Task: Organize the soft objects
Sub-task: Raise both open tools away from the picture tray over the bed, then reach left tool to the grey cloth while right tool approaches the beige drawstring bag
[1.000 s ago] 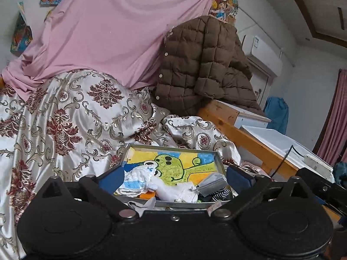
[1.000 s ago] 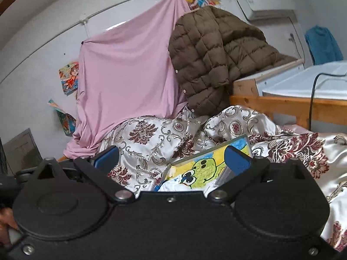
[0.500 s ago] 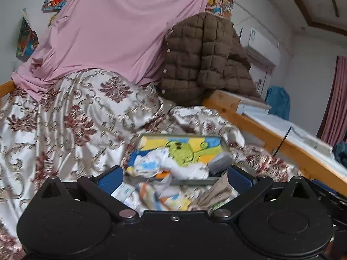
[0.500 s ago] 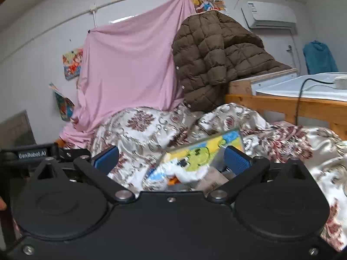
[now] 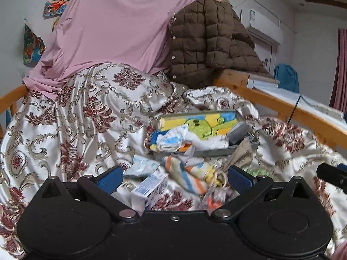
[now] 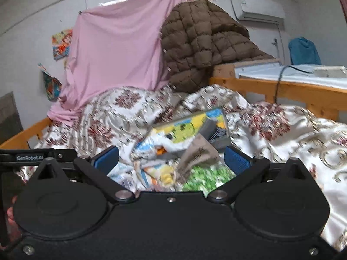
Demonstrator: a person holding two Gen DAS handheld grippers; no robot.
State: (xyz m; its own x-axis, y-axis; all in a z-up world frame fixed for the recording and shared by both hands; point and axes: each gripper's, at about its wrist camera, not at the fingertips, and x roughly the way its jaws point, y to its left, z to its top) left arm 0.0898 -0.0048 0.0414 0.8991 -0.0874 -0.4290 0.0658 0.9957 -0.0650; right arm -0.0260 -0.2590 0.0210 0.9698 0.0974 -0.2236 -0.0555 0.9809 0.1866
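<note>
Both tools hang wide open and empty here, the left gripper (image 5: 174,177) spread over a small white-and-blue carton (image 5: 149,189) and a striped cloth (image 5: 188,174), the right gripper (image 6: 171,159) framing a tan fringed piece (image 6: 198,151) and a blurred green patch (image 6: 206,177), probably ready to pick. Just beyond, more soft things spill over the near wall of the grey tray (image 5: 243,147) with the cartoon lining, which sits tilted on the patterned quilt (image 5: 86,112), likely because the bedding gives under it. Farther back, a pink sheet (image 5: 121,26) and a brown quilted jacket (image 5: 206,36) are draped against the wall.
</note>
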